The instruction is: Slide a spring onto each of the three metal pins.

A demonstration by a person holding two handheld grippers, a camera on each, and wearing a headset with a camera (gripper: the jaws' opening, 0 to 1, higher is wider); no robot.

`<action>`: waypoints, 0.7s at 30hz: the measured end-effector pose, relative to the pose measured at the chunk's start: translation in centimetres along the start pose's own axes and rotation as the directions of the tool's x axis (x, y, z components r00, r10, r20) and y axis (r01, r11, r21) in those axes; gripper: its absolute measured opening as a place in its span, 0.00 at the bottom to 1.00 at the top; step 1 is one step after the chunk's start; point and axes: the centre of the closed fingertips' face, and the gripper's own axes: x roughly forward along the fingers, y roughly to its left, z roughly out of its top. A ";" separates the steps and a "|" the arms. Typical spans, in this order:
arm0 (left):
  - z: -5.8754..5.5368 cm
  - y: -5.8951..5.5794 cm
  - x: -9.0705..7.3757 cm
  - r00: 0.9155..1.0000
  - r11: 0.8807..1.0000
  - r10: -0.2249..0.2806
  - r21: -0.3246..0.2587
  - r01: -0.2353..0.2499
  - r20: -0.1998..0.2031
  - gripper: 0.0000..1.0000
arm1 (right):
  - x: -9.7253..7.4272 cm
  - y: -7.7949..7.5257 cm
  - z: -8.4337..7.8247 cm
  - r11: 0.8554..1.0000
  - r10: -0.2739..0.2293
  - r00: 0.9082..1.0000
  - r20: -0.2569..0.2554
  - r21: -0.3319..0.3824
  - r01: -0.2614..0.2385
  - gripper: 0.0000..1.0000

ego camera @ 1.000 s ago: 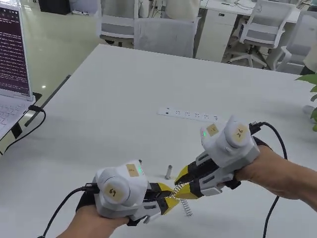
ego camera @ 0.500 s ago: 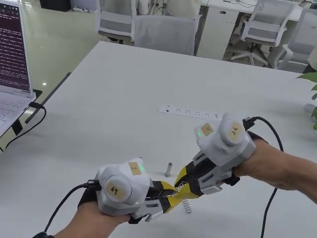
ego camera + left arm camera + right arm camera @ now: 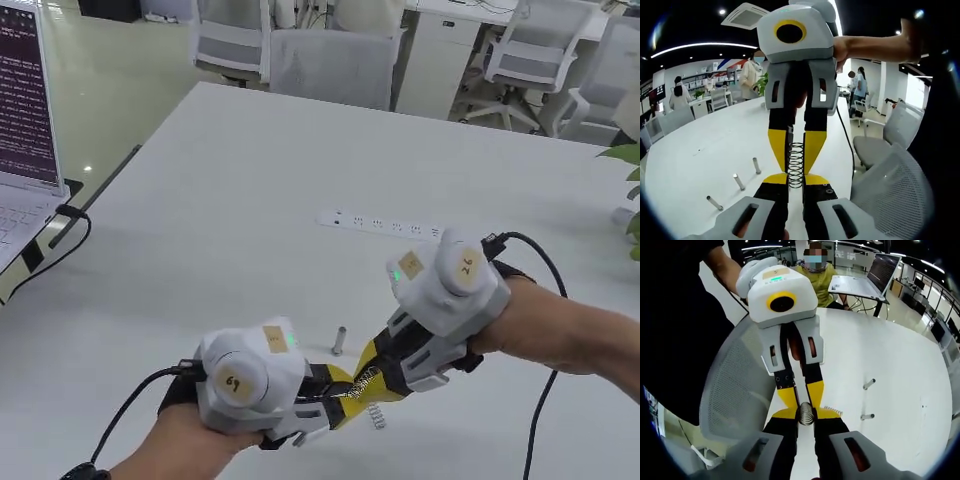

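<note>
Progress check: 0 of 3 done, as far as I can judge. In the left gripper view the three pins (image 3: 739, 182) stand bare in a row at lower left of the frame, on the table (image 3: 700, 150), none with a coil around it. One spring (image 3: 796, 165) sits mid-frame, off the table and well apart from the pins, caught at both ends. The left gripper (image 3: 795, 181) is pressed together on its lower end and the right gripper (image 3: 806, 416) is pinching the other end, tips facing each other. It looks like a hand-over or a re-grip before threading. A loose spring (image 3: 376, 416) lies on the table at lower centre of the head view, just below the tips. Left to do: all three pins, starting with the held spring. I can count two springs.
</note>
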 end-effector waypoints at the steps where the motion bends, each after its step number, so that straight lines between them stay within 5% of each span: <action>1: 0.0 0.0 0.0 1.000 1.000 -0.001 -0.001 0.001 -0.002 0.01 | 0.0 0.0 0.0 1.000 0.000 1.000 -0.003 -0.002 0.000 0.09; 21: -1.7 0.9 -0.4 0.999 0.999 0.029 -0.035 -0.030 -0.026 0.04 | 0.9 -0.8 -0.2 0.999 -0.028 0.999 -0.042 -0.028 0.027 0.08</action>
